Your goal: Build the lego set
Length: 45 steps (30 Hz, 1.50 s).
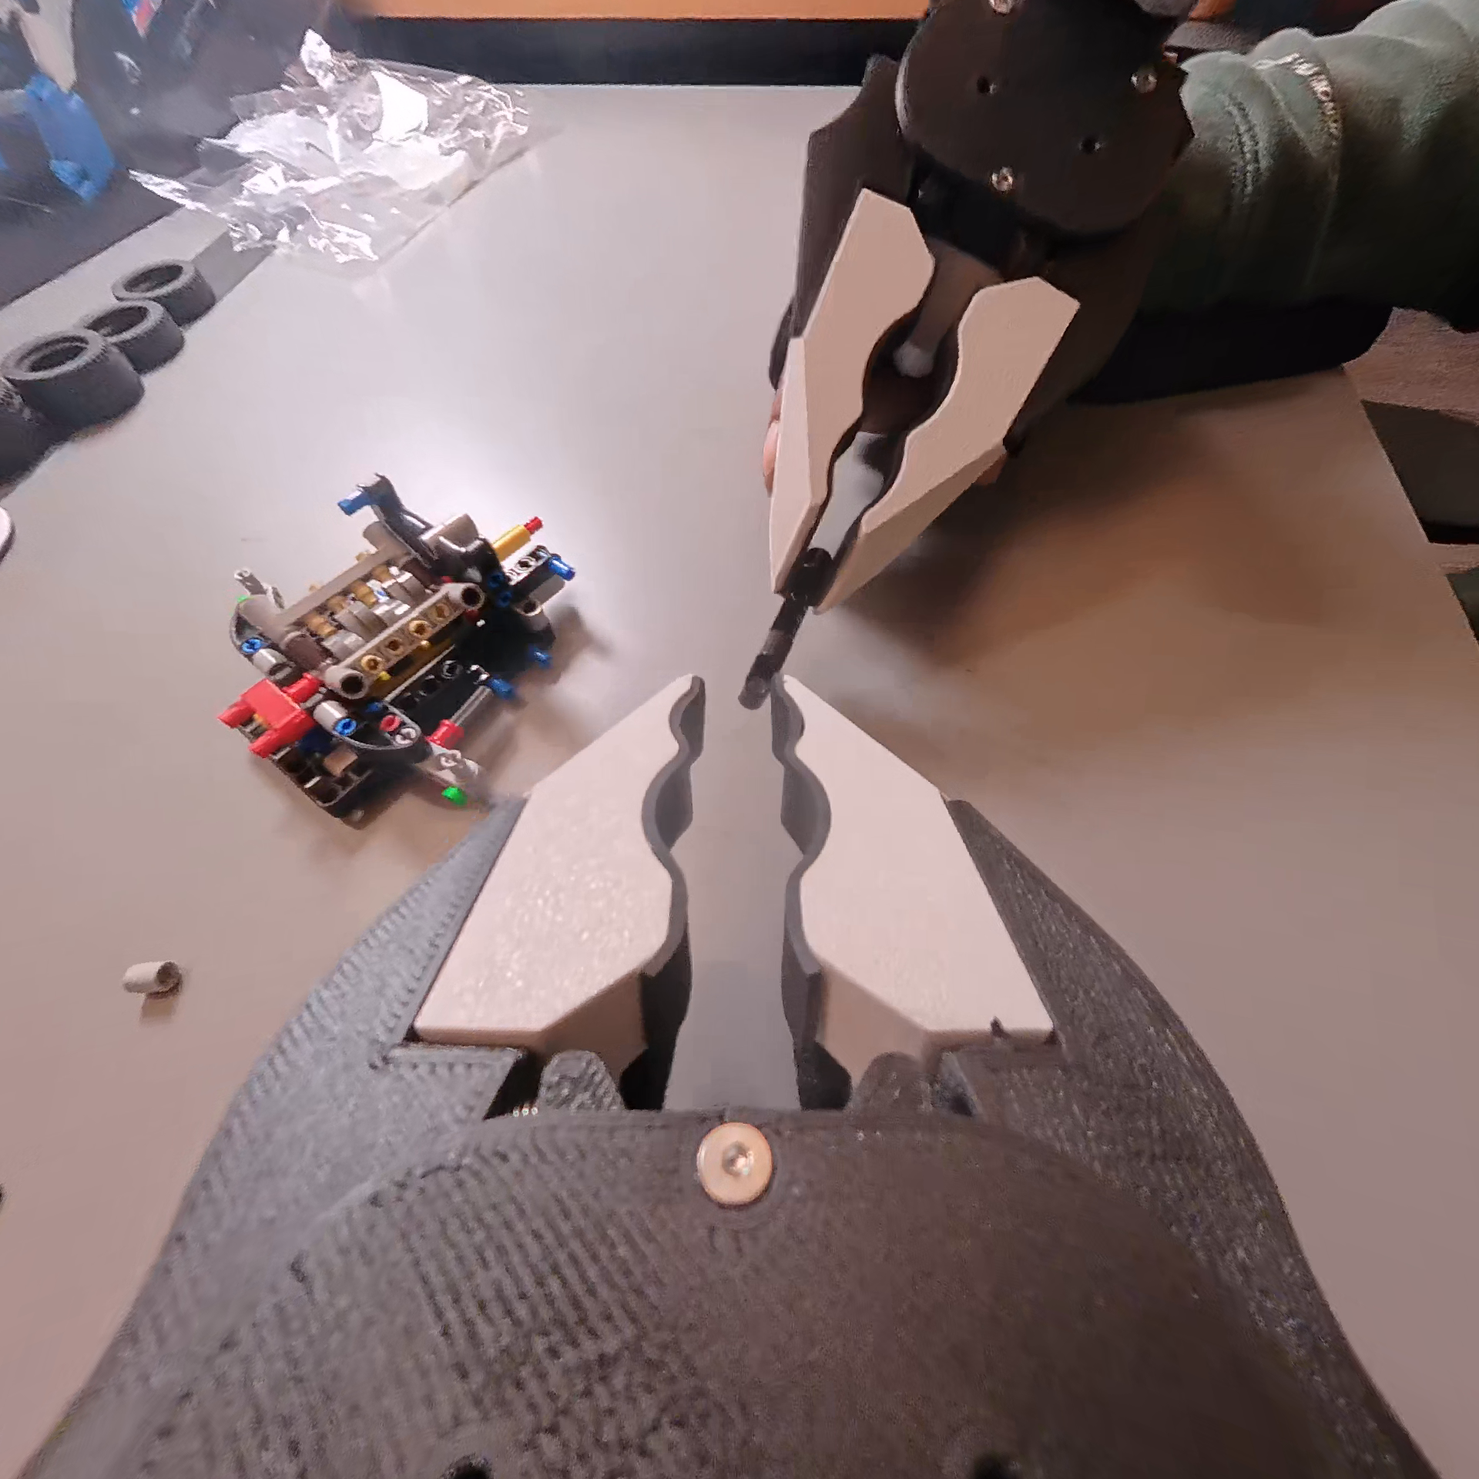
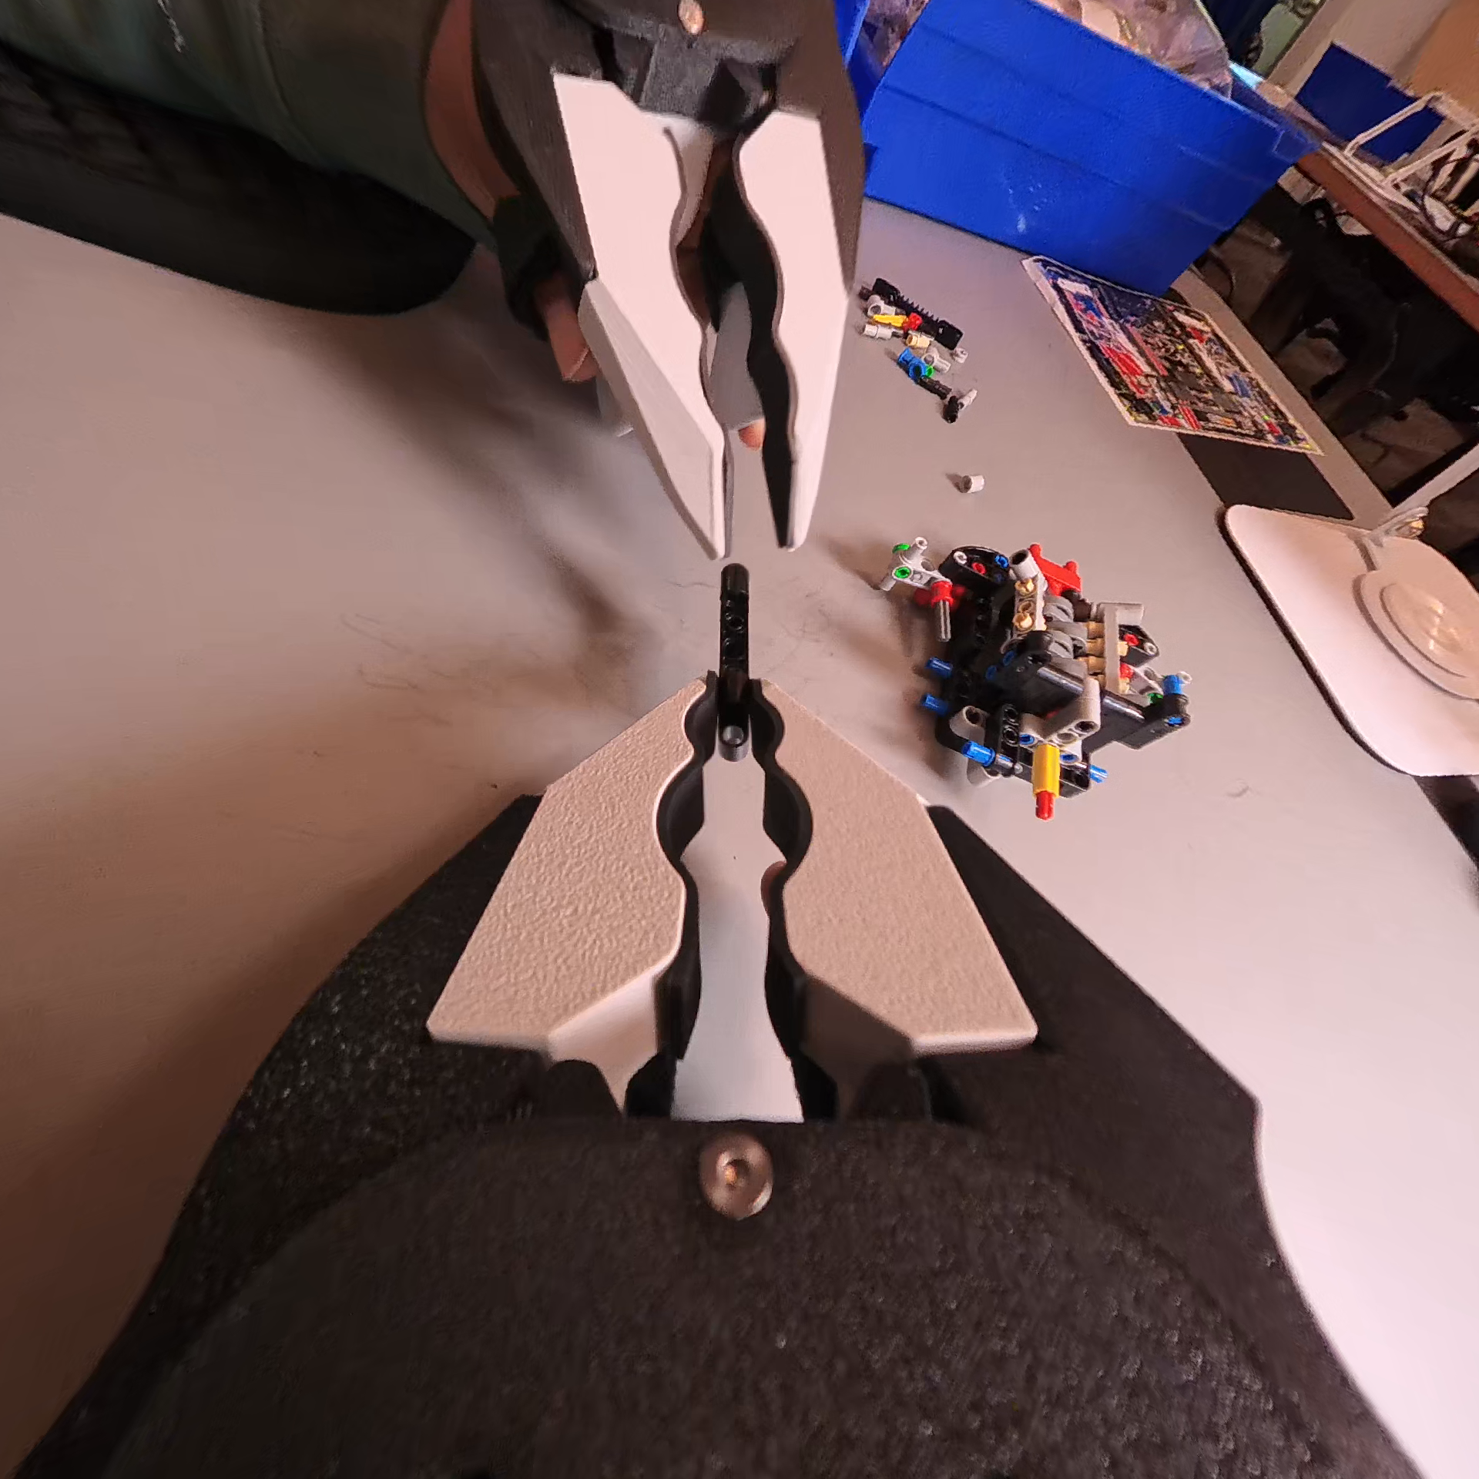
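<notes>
Right tongs (image 2: 732,695): closed on a black beam (image 2: 734,640); matte pale grey fingers with wavy black inner edges, on a rough black printed body; pinching the near end of the beam at the very tips, centre of the right wrist view.
Black beam: thin, straight, glossy plastic with a row of small round holes; sticking forward from the right tips, far end free in the air, just beside the tips of the other tongs, not touching them as far as visible.
Left tongs (image 1: 738,690): open, narrow gap between the tips, nothing held; same pale grey fingers with a grainy surface; beam end (image 1: 770,656) right at the gap mouth, centre of the left wrist view.
Lego assembly (image 1: 392,652): dense block of black and grey beams with blue, red, yellow and green pins, tan round parts in a row; lying on the table, left of centre in the left wrist view, well apart from both tongs.
Table (image 1: 1120,800): smooth, matte grey, with faint scratches.
Grey sleeve piece (image 1: 152,977): small short tube, alone, lower left of the left wrist view.
Tires (image 1: 76,376): black rubber, ribbed, in a row at the left edge.
Plastic bag (image 1: 352,152): clear, crumpled, upper left.
Loose parts (image 2: 916,336): small mixed pile, upper centre-right of the right wrist view.
Printed sheet (image 2: 1160,352): flat, colourful, upper right.
Blue bin (image 2: 1040,144): hard plastic, upper right.
</notes>
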Each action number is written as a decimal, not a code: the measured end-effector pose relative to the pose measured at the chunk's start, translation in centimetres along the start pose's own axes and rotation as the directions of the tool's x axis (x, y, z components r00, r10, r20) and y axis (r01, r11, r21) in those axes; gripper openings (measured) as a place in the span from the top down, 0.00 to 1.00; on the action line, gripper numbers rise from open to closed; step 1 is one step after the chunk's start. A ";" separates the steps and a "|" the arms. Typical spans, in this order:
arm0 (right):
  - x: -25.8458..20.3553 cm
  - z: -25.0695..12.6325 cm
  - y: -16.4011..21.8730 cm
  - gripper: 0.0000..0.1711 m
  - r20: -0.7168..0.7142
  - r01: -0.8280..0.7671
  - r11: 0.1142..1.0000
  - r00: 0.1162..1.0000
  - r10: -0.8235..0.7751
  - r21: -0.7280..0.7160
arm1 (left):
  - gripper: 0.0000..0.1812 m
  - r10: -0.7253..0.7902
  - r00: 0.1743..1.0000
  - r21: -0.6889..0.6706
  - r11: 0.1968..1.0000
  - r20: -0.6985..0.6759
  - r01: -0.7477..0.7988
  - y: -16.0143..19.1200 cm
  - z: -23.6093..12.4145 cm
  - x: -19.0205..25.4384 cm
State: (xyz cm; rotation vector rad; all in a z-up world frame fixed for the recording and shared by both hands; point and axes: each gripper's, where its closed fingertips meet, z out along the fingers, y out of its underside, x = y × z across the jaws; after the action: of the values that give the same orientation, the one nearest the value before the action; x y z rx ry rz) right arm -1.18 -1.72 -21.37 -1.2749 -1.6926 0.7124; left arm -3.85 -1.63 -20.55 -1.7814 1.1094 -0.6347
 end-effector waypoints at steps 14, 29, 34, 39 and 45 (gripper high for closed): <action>-1.1 -0.4 -1.7 0.96 0.118 -0.107 0.990 0.988 0.097 0.087 | 0.96 0.111 0.990 -0.030 0.993 -0.086 -0.114 0.5 0.6 2.3; -0.3 -1.4 -3.6 0.95 0.172 -0.240 0.946 0.963 0.205 0.219 | 0.97 0.011 0.986 0.120 0.993 -0.167 0.009 -2.0 -0.4 2.8; -1.1 -1.4 -3.2 0.97 0.227 -0.252 0.952 0.951 0.210 0.175 | 0.96 -0.022 0.978 0.089 0.995 -0.207 0.041 -1.3 0.0 3.2; -1.7 -1.1 -2.4 0.97 0.239 -0.232 0.967 0.950 0.203 0.103 | 0.89 0.038 0.980 0.064 0.998 -0.195 -0.026 -0.9 0.4 3.7; -2.6 -0.8 -3.0 0.97 0.267 -0.223 0.968 0.945 0.187 0.113 | 0.97 0.086 0.973 0.002 0.996 -0.214 -0.088 0.0 1.1 4.6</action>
State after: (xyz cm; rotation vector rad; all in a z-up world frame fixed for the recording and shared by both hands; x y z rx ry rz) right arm -1.60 -5.15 -19.31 -1.3142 -1.6890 1.1443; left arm -0.87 -5.28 -21.24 -1.6892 1.3290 -0.7832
